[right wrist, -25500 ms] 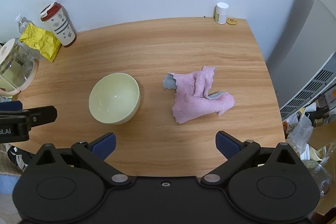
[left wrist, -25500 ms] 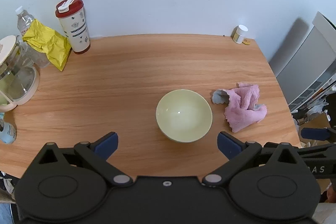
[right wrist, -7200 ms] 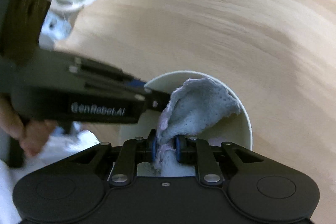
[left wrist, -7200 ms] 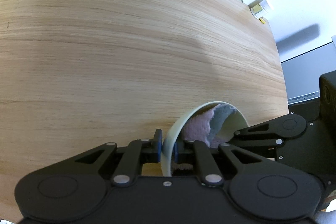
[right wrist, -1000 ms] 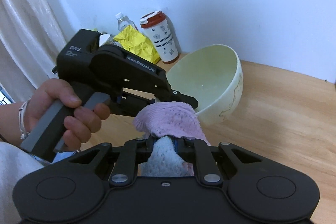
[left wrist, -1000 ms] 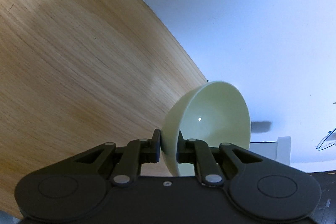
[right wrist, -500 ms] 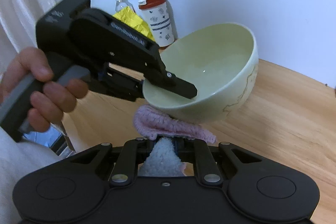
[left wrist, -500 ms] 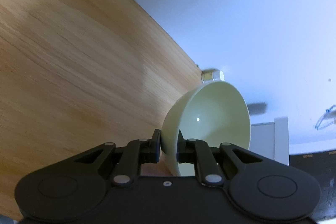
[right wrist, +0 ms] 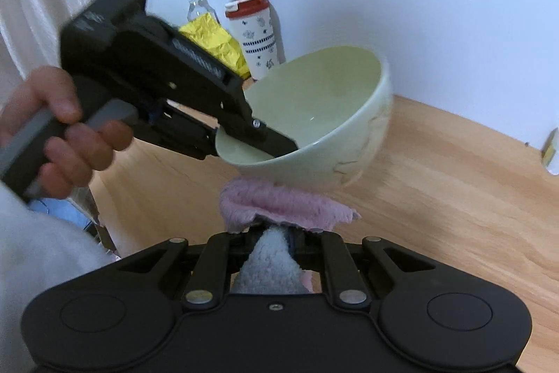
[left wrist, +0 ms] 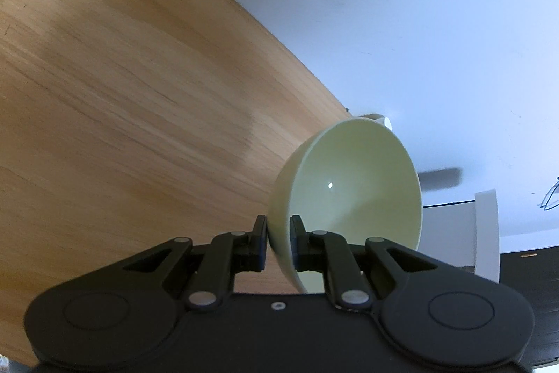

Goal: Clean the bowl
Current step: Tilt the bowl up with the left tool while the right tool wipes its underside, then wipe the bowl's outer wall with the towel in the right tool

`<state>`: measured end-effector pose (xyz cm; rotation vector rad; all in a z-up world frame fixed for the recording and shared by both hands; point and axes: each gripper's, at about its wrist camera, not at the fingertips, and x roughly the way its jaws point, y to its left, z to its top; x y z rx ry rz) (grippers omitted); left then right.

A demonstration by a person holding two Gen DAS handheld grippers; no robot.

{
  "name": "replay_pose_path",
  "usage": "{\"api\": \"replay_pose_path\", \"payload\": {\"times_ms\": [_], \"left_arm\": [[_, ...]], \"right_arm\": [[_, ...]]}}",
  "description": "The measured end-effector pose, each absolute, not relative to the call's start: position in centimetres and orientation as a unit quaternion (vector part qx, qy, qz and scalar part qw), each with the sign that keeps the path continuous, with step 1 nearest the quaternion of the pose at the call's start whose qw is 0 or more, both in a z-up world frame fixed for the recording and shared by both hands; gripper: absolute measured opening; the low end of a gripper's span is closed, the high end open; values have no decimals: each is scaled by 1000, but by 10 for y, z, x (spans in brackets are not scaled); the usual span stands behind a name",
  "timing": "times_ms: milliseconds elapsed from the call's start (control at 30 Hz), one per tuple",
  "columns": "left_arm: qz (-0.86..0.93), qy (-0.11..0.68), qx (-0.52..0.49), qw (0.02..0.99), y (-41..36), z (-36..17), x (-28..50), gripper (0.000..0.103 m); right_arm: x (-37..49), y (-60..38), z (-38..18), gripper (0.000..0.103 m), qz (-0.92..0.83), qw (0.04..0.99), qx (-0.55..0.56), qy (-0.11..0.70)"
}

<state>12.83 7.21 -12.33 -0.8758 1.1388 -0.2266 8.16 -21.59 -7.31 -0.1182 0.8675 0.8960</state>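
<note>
Left tool is clamping the bowl rim aloft; right tool is pinching the cloth directly beneath, touching its underside.

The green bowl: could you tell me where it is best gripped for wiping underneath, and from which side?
I would grip the bowl by its thin rim wall, one finger inside and one outside, coming in from the side. The left gripper holds it that way, which leaves the rounded underside free for the pink cloth in the right gripper.
</note>
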Motion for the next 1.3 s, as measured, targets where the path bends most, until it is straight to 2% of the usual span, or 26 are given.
{"api": "replay_pose_path", "payload": {"times_ms": [333, 900, 1100, 1300], "left_arm": [[-139, 522, -381, 751, 69, -119, 121, 13], [-136, 525, -368, 755, 72, -113, 112, 14], [-99, 528, -399, 743, 82, -126, 110, 14], [-103, 529, -403, 740, 83, -129, 113, 14]], "right_arm": [[89, -222, -44, 14, 406, 817, -91, 400], [120, -187, -101, 14, 396, 796, -93, 448], [138, -220, -100, 14, 377, 796, 38, 471], [154, -275, -98, 14, 348, 784, 240, 454]]}}
